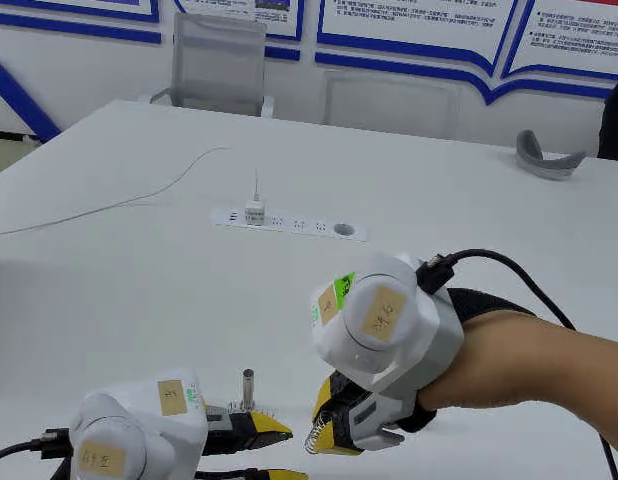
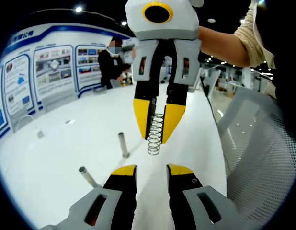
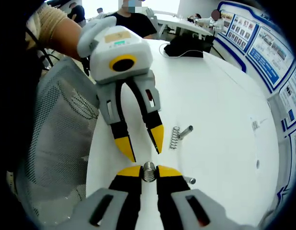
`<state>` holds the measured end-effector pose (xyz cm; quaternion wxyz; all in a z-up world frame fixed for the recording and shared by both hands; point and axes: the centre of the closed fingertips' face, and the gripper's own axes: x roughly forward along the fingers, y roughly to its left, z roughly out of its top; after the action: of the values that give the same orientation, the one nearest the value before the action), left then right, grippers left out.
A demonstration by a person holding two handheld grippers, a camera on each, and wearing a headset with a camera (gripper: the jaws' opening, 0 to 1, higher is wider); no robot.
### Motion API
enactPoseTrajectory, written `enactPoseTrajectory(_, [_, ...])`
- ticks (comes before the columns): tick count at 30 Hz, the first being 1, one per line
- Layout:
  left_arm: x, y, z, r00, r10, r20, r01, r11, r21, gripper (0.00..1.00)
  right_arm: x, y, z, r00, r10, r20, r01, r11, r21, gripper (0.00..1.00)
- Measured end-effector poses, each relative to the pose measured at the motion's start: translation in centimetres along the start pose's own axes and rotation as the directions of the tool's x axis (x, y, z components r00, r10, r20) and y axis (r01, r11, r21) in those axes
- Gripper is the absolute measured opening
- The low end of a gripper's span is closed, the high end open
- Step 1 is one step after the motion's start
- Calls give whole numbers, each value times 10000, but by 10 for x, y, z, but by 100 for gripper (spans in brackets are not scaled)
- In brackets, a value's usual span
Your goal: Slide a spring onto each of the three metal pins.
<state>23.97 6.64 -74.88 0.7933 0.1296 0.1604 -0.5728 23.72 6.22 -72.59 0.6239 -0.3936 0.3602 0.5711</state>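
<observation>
The right gripper [image 3: 148,173] was pressed almost together, pinching a spring [image 3: 148,167] between its yellow tips. The coil reached out past the tips toward the white desk [image 3: 210,96]. The left gripper [image 2: 151,168] faced it tip to tip. Its jaws were spread and held nothing, with bare desk showing between them.

In the left gripper view, the held spring hung just ahead of the open jaws, in line with the gap. A pin [image 2: 123,144] stood upright just ahead and to the left of those jaws, beside the right gripper's tips. A second pin [image 2: 87,175] stood close beside the left jaw, leaning in the fisheye. In the right gripper view, a loose spring [image 3: 175,137] lay on the desk just off one left-gripper jaw tip.
</observation>
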Motion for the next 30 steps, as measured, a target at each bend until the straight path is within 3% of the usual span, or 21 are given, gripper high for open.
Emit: enactPoseTrajectory(30, [-29, 26, -18, 9945, 1047, -37, -1046, 9904, -898, 39, -15, -20, -14, 9991, -412, -105, 416, 9980, 467, 13])
